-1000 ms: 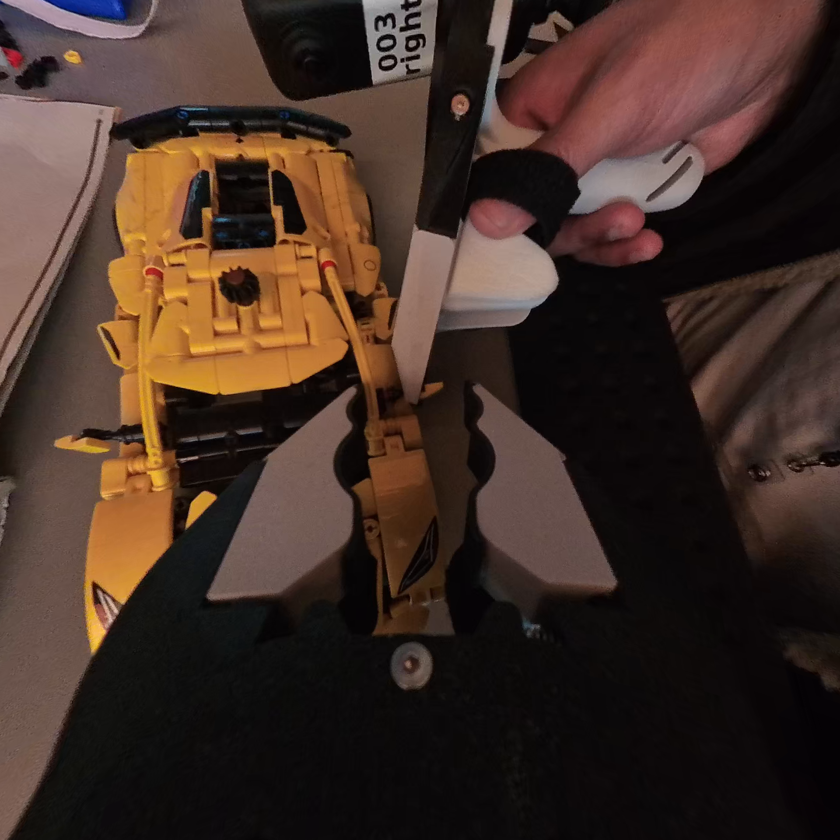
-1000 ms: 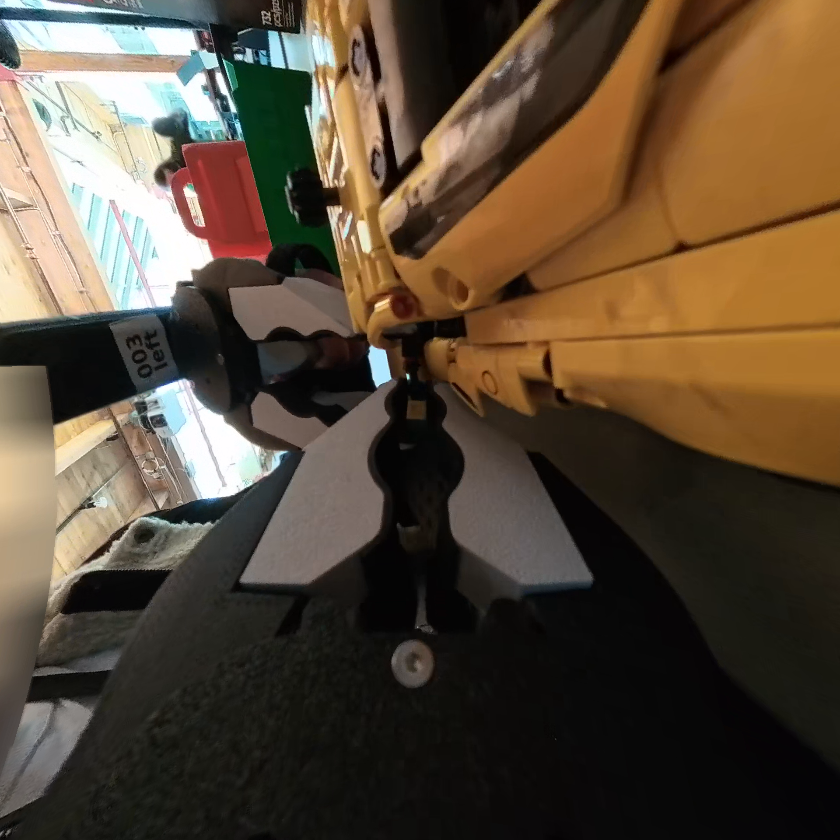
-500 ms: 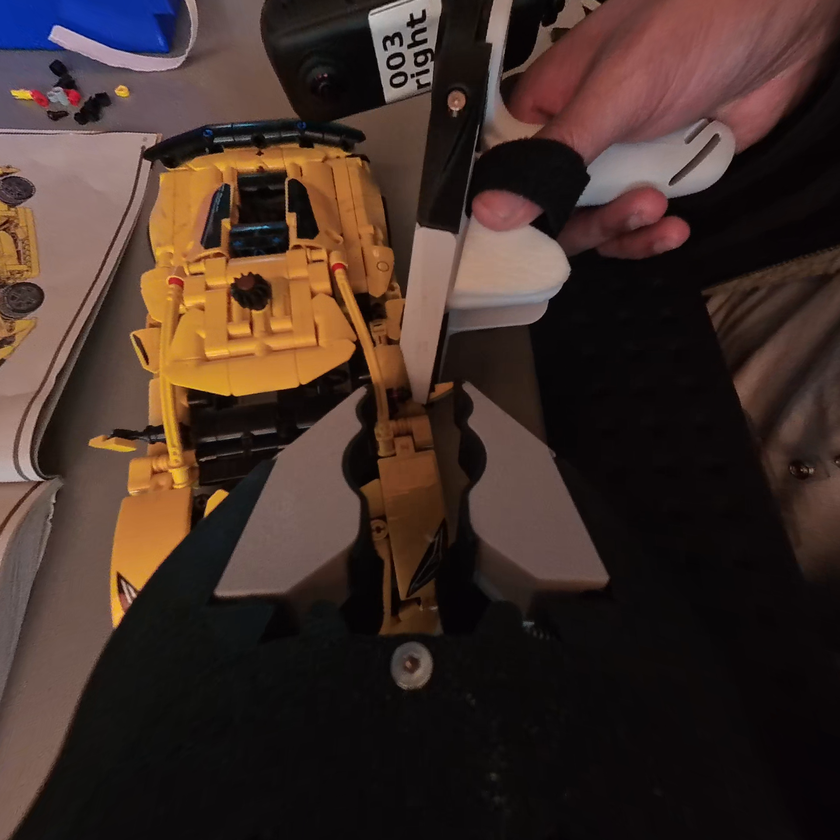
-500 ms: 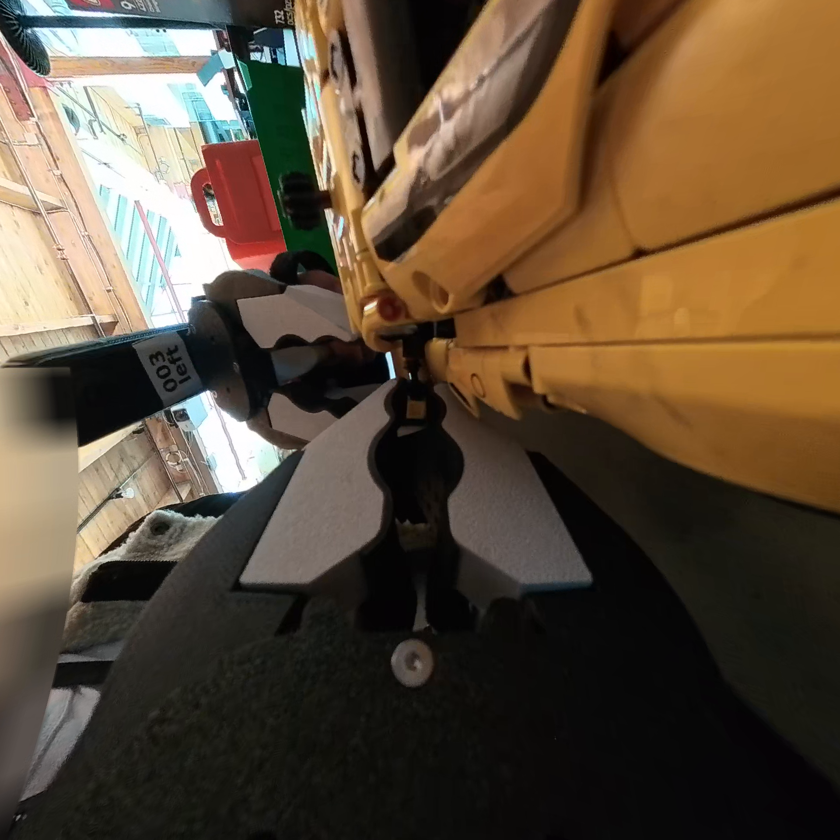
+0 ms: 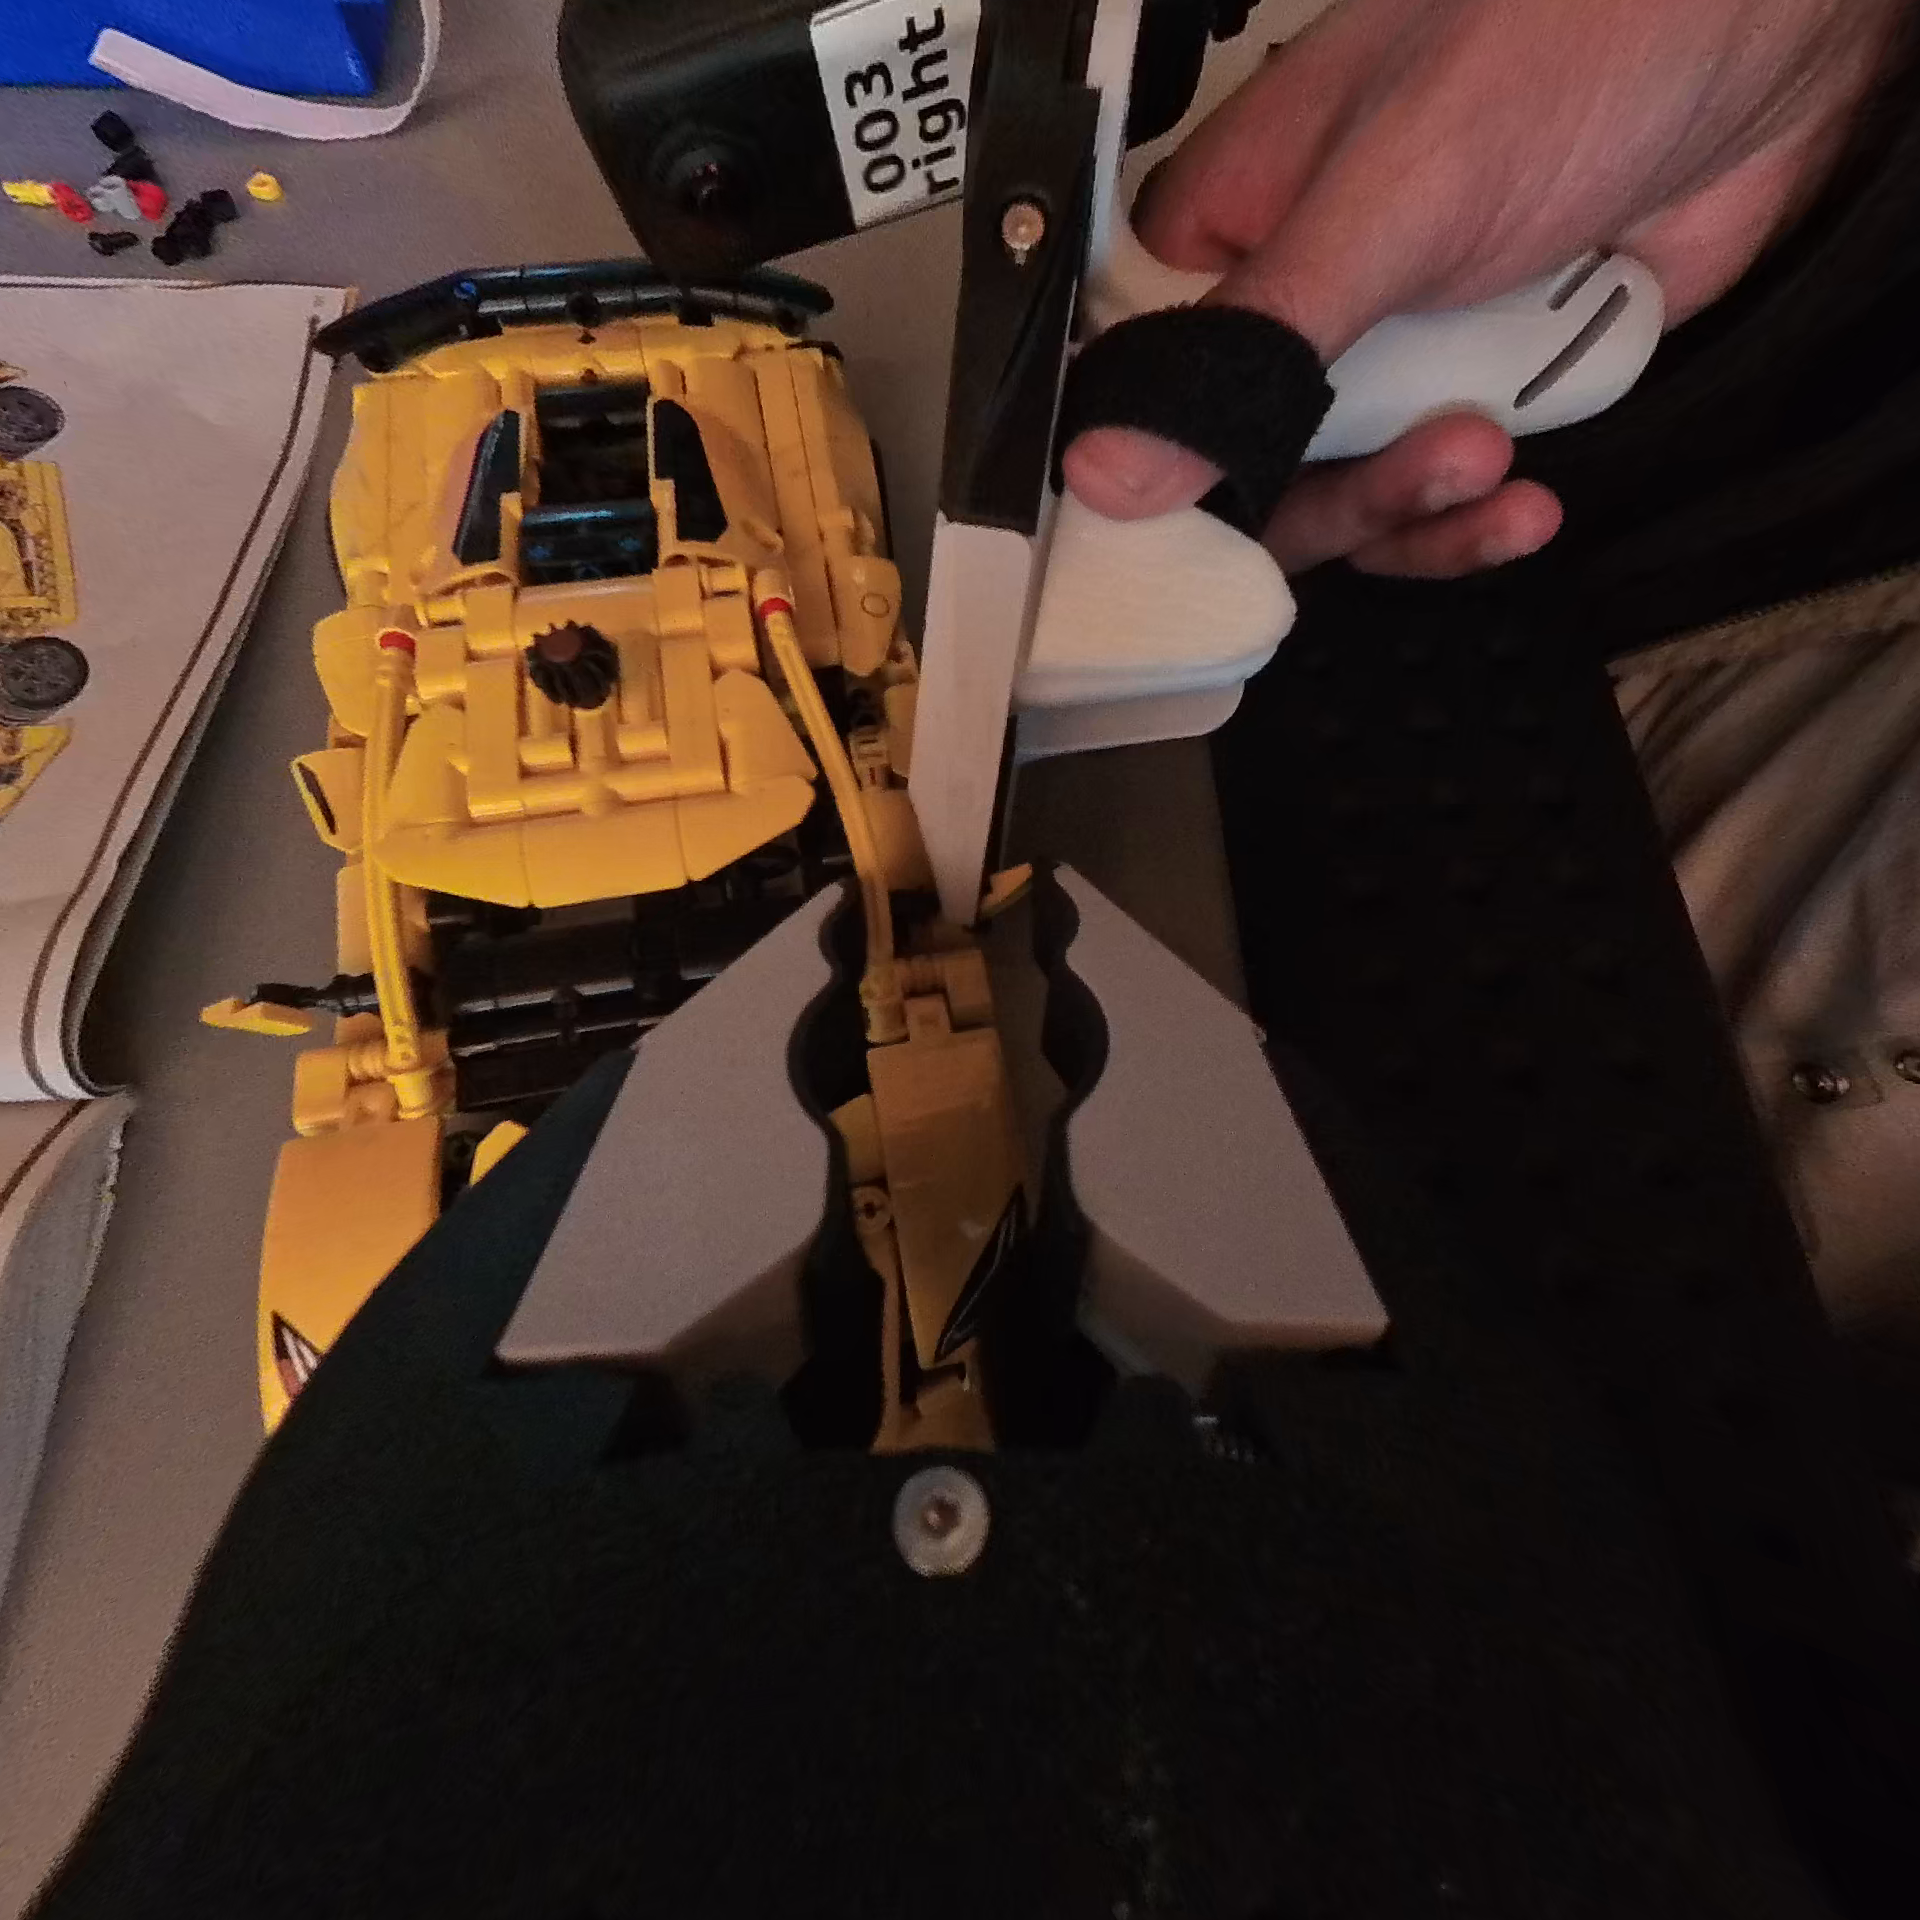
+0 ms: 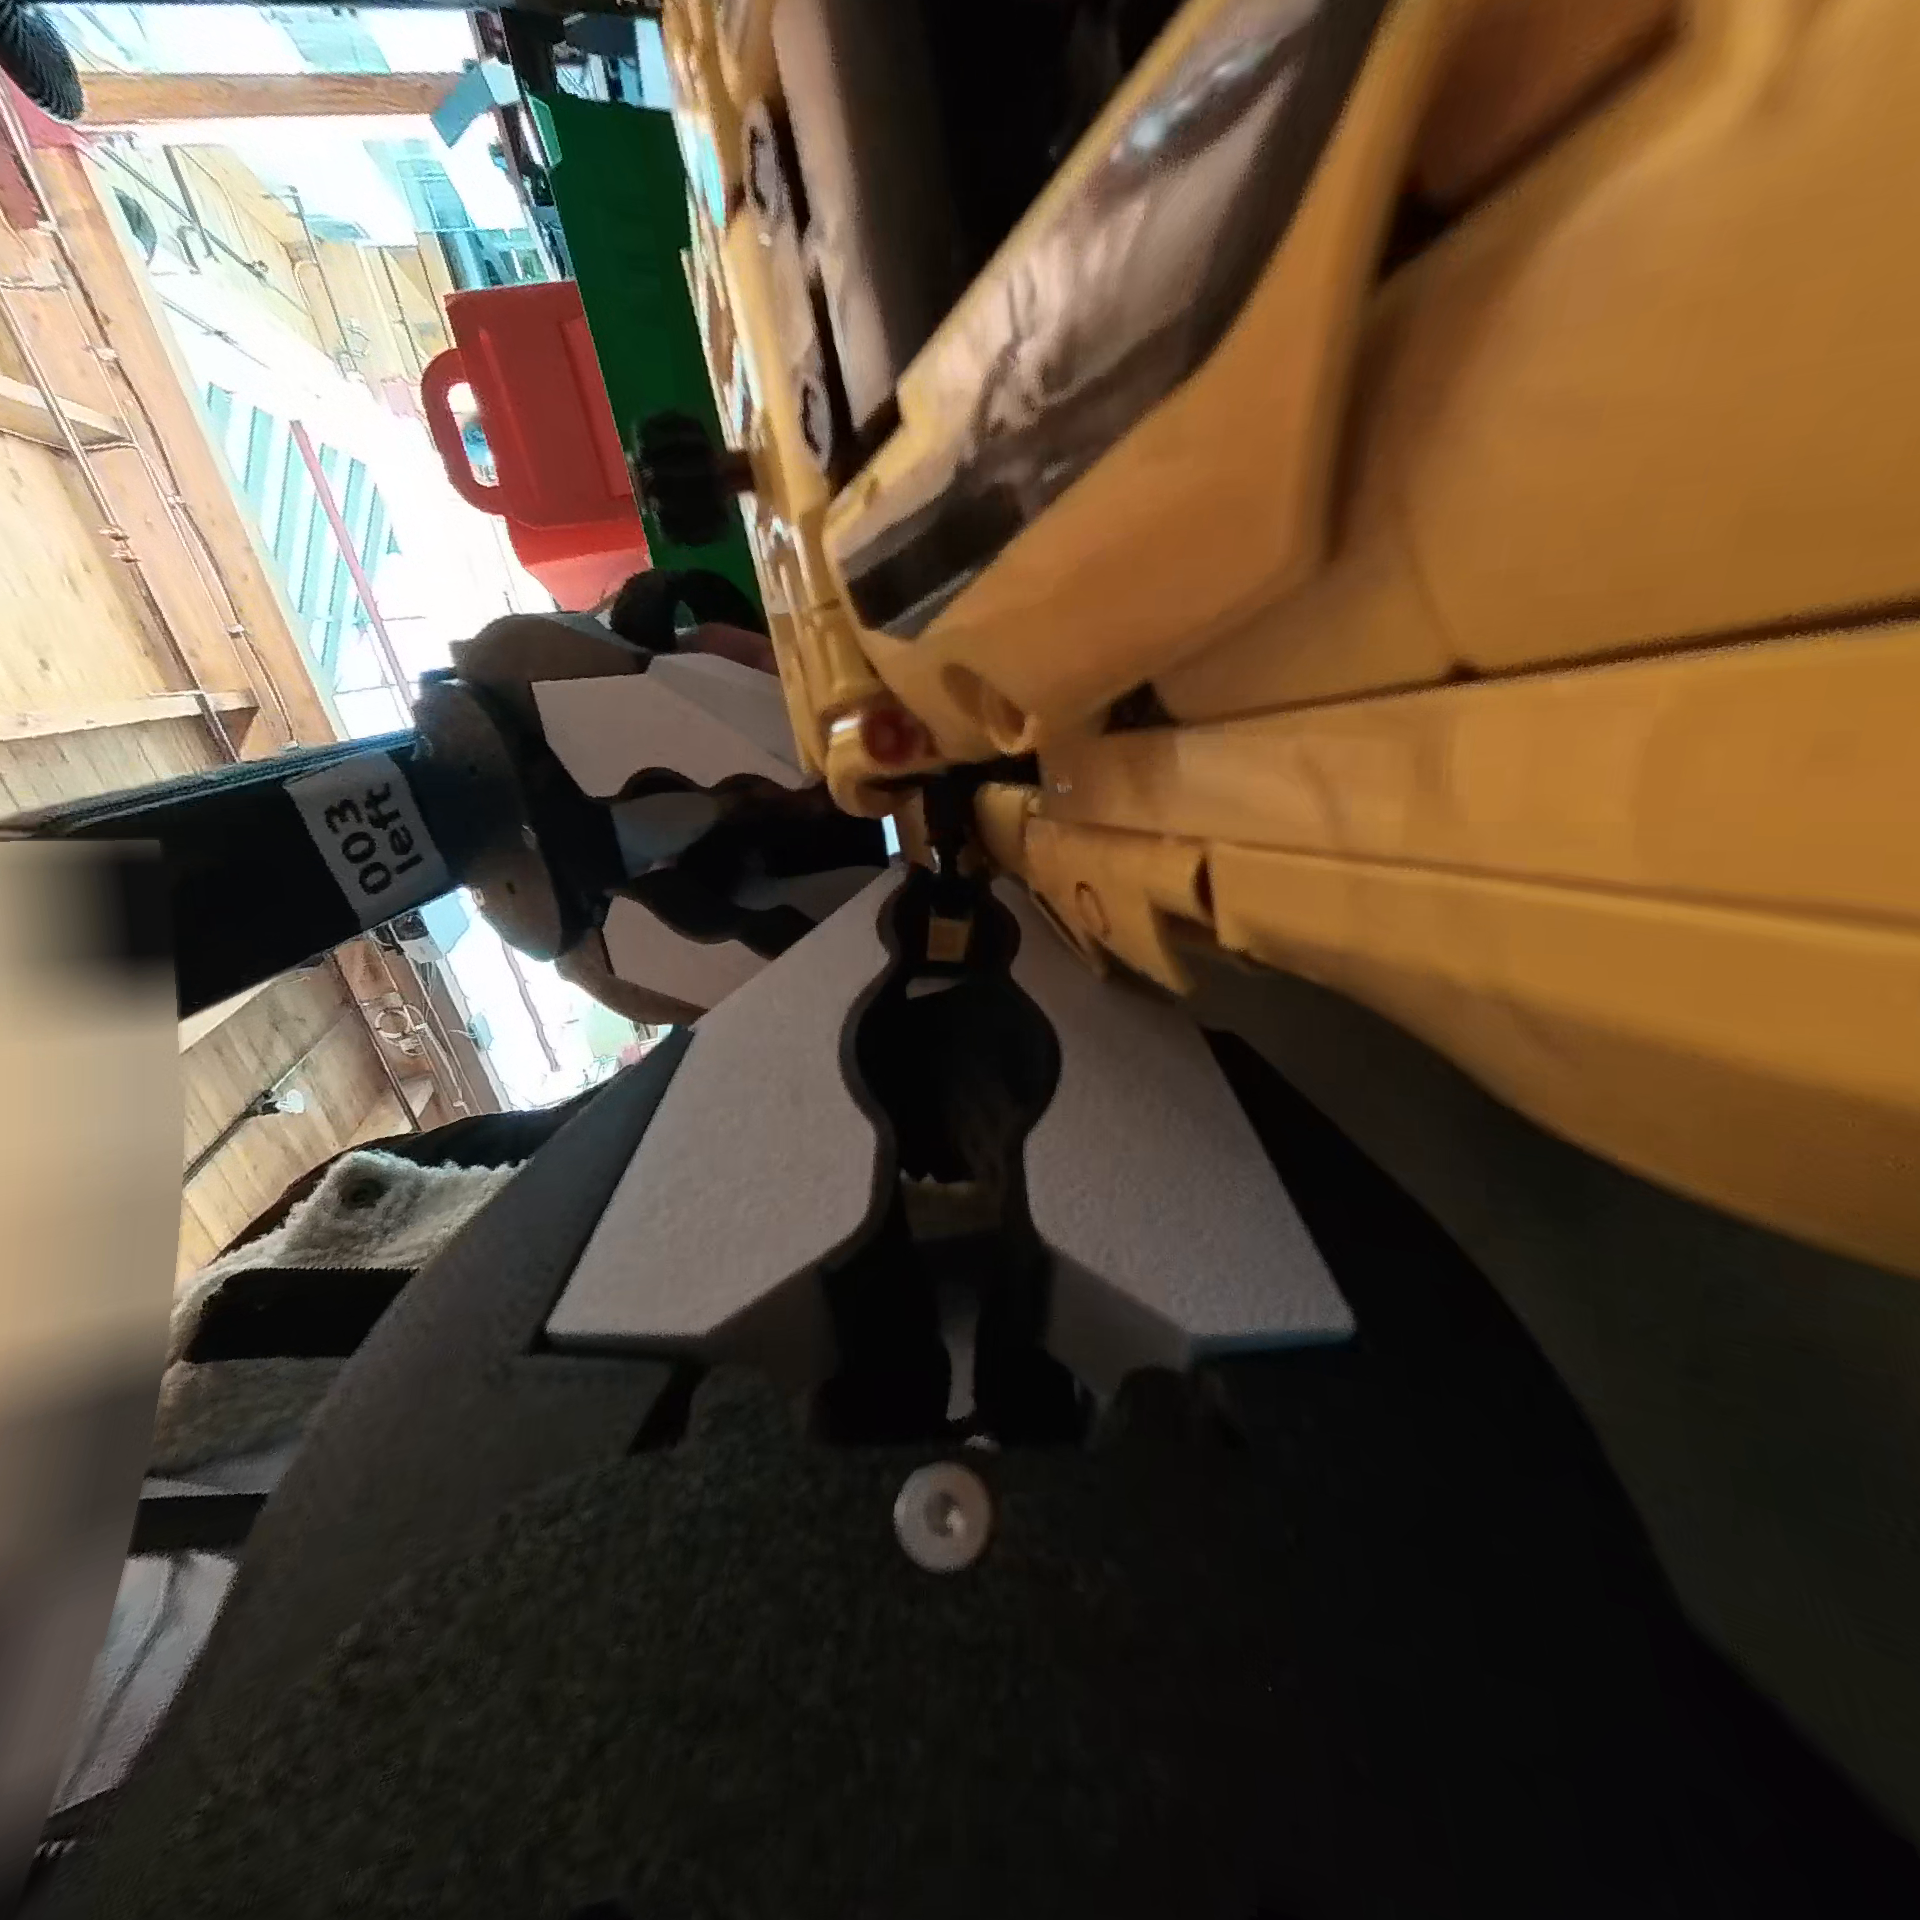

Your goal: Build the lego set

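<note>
Gripping, left wrist view: left hand-held gripper [image 5: 935,1039] closed around the front fender of the yellow lego car [image 5: 582,727], which sits on the grey table [image 5: 156,1247].
Beside: instruction booklet [image 5: 135,623]; loose pieces [image 5: 135,208].
Right wrist view: right hand-held gripper [image 6: 951,935] nearly closed, pinching a small black-and-yellow piece [image 6: 948,930] against the car's side.

Lego car [image 5: 582,727]: yellow plastic, smooth, slight sheen. Left gripper [image 5: 940,1039] fingers [image 5: 686,1174]: grey plastic, matt, finely grained; black body felt-like, with a bare metal screw [image 5: 938,1519]. Instruction booklet [image 5: 135,582]: paper, matt. Counter [image 5: 156,1403]: grey, matt, smooth. Finger strap [image 5: 1195,405] on the hand [image 5: 1455,239]: black cloth, fuzzy.
</note>
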Demonstrator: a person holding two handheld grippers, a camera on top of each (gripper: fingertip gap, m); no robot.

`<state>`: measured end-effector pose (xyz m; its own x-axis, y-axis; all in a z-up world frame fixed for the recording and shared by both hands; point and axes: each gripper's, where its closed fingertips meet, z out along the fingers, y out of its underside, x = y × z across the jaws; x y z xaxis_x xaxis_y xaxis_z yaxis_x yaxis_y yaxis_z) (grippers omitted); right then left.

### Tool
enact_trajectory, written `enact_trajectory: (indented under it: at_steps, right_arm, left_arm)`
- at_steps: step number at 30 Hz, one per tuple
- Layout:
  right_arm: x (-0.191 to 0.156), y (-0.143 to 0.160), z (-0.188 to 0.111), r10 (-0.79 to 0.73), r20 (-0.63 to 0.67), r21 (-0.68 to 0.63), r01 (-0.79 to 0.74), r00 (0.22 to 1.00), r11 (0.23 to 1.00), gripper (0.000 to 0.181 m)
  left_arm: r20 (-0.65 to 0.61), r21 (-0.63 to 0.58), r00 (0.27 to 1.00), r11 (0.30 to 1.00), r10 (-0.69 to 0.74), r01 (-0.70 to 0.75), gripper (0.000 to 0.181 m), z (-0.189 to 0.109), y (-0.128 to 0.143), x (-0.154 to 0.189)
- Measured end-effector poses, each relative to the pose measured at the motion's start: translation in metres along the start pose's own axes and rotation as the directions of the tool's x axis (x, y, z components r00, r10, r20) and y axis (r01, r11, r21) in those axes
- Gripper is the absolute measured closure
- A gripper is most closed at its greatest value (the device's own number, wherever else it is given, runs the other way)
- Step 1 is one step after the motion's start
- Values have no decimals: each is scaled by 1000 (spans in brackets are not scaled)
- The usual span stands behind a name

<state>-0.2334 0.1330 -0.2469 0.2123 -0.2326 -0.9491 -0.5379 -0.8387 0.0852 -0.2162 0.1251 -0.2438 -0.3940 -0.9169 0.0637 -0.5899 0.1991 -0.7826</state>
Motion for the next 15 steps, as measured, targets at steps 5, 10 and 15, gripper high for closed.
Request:
enact_trajectory:
  at_steps: [5, 10, 15]
  right_arm:
    - [-4, 4, -6, -42, 22, 4, 42, 999, 999, 169]
    - [-30, 11, -52, -320, 80, 30, 319, 944, 947, 165]
    - [-25, -11, -97, -472, -16, 181, 467, 881, 865, 166]
  left_arm:
    - [-11, 13, 1000, 1000, -18, 18, 147, -1, -1, 0]
    - [-22, 14, 999, 999, -28, 28, 147, -5, 2, 1]
    - [0, 8, 999, 999, -32, 32, 148, -4, 1, 0]
